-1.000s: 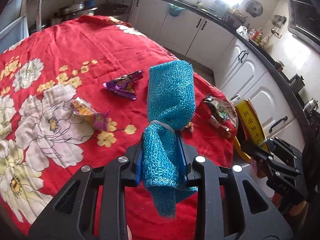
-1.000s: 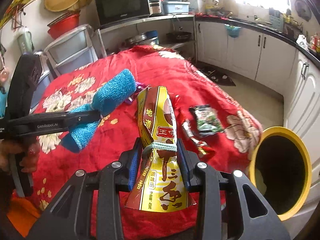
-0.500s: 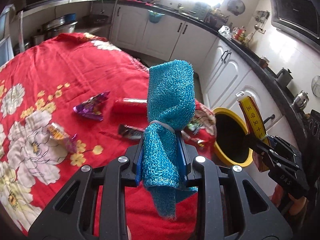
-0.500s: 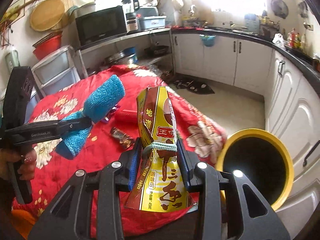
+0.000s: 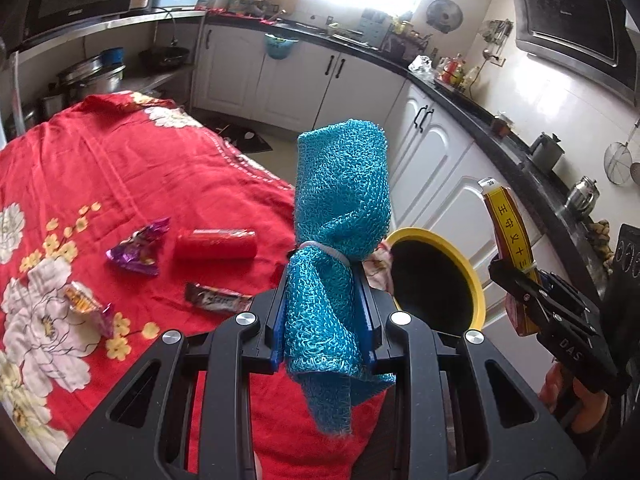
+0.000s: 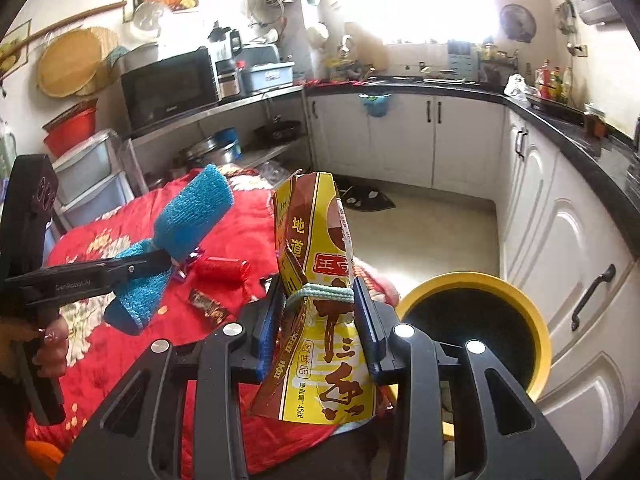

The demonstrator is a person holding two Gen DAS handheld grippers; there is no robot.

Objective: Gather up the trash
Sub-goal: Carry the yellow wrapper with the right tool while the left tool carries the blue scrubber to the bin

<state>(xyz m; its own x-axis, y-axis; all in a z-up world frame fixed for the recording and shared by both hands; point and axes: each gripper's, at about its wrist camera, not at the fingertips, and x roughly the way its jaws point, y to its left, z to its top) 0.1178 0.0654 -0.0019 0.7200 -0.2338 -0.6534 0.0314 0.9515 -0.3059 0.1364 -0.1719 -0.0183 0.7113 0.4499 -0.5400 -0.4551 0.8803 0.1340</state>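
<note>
My left gripper (image 5: 324, 294) is shut on a teal mesh cloth (image 5: 342, 184) that stands up between its pads. In the right wrist view that gripper (image 6: 162, 260) hangs above the table with the cloth (image 6: 192, 212). My right gripper (image 6: 318, 306) is shut on a yellow and brown snack packet (image 6: 316, 236). The left wrist view shows it (image 5: 516, 276) at the right, the packet (image 5: 506, 220) upright beside the bin. A yellow-rimmed bin (image 6: 472, 280) (image 5: 440, 244) with a dark inside stands on the floor just past the table's edge, below and ahead of both grippers.
On the red flowered tablecloth (image 5: 120, 168) lie a purple wrapper (image 5: 138, 248), a red roll (image 5: 216, 244), a dark bar wrapper (image 5: 218, 298) and an orange wrapper (image 5: 86, 304). White kitchen cabinets (image 6: 560, 240) with a dark counter run behind the bin. A hand (image 6: 48, 340) holds the left gripper.
Both grippers have swung away from the table's middle toward the bin and risen a little. The bin has come into the left wrist view and grown in the right. Both grips are unchanged.
</note>
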